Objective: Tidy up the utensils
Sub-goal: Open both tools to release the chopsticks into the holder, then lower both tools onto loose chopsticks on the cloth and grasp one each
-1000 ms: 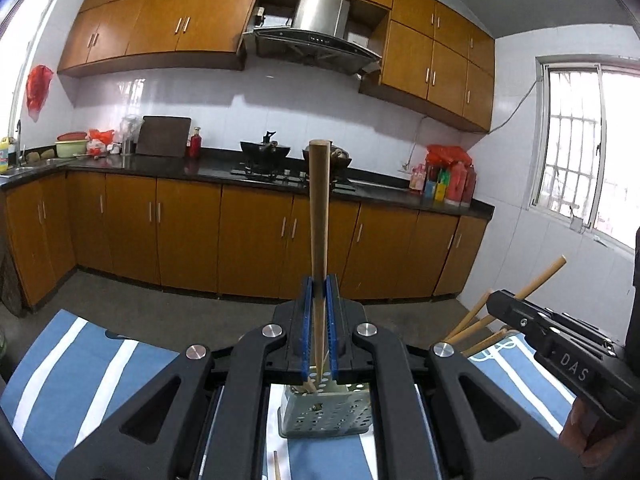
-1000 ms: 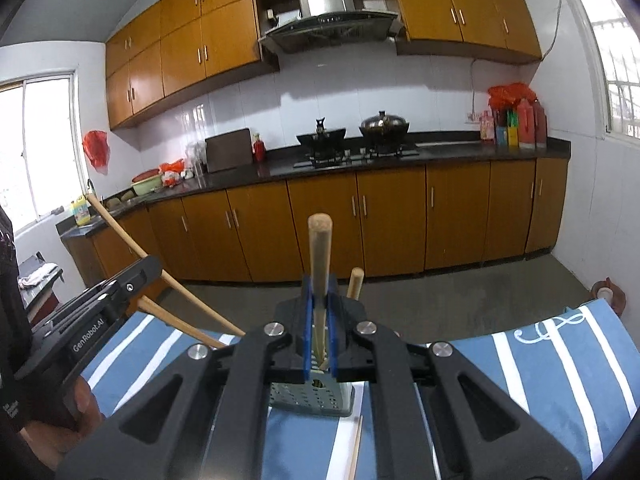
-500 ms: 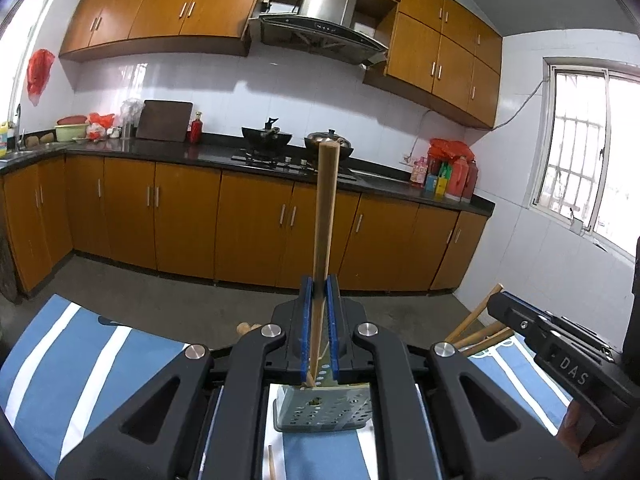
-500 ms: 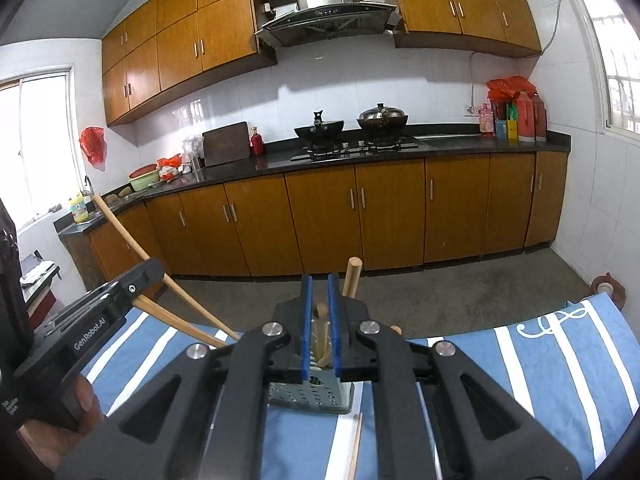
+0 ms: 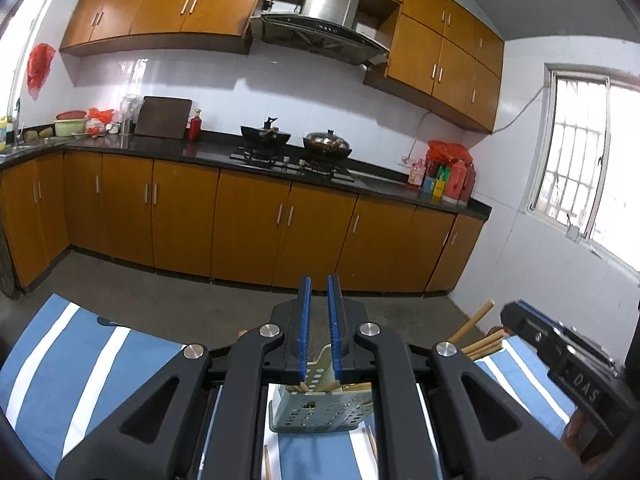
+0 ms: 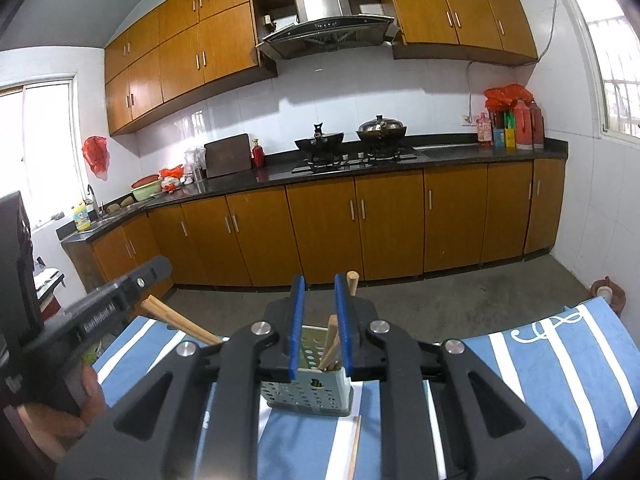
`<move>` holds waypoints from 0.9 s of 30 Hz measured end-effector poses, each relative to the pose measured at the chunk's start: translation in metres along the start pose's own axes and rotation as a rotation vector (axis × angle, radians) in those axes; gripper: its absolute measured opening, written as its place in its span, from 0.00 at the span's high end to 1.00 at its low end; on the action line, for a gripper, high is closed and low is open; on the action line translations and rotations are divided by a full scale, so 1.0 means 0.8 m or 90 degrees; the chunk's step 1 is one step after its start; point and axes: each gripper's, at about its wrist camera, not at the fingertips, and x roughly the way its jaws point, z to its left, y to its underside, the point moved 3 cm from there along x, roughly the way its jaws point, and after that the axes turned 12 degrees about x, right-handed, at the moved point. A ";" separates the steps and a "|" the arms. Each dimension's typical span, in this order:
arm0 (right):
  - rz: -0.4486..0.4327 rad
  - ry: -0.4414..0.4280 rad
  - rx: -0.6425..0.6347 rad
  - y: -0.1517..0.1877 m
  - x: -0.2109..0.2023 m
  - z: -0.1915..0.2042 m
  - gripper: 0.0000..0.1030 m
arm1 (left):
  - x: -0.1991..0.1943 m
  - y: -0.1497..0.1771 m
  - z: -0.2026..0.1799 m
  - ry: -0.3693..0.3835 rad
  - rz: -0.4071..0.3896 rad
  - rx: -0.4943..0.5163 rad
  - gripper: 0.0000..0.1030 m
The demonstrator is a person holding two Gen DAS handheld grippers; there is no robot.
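The left gripper (image 5: 319,322) has just been opening; its blue-padded fingers (image 5: 305,320) stand slightly spread with nothing pinched between them. Just below and beyond their tips sits the grey perforated plastic utensil holder (image 5: 316,410) on the blue-and-white striped cloth (image 5: 84,364), with wooden chopsticks (image 5: 474,322) leaning out to the right of the fingers. A loose chopstick (image 5: 266,462) lies on the cloth beneath the fingers. The right gripper (image 6: 320,322) has also just been parting, its fingers (image 6: 297,320) a little apart and gripping nothing; the holder (image 6: 308,394) stands directly under them, wooden sticks (image 6: 331,342) rising between and behind the pads without being pressed.
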 end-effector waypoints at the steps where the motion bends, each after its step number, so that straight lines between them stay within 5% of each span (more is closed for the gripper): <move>1: -0.003 0.001 -0.002 0.001 -0.004 -0.002 0.83 | -0.006 -0.002 0.002 -0.005 -0.005 0.000 0.71; 3: -0.010 0.002 0.000 0.003 -0.015 -0.006 0.83 | -0.018 -0.003 0.008 -0.014 -0.015 0.002 0.61; 12: 0.001 0.048 0.021 0.057 -0.069 -0.060 0.75 | -0.075 0.062 0.036 -0.042 0.045 0.035 0.61; 20: 0.202 0.096 0.059 0.204 -0.027 -0.102 0.75 | -0.066 0.193 0.025 -0.021 0.201 0.036 0.61; 27: 0.303 0.102 0.044 0.303 -0.007 -0.083 0.76 | -0.059 0.261 -0.011 0.013 0.280 0.019 0.61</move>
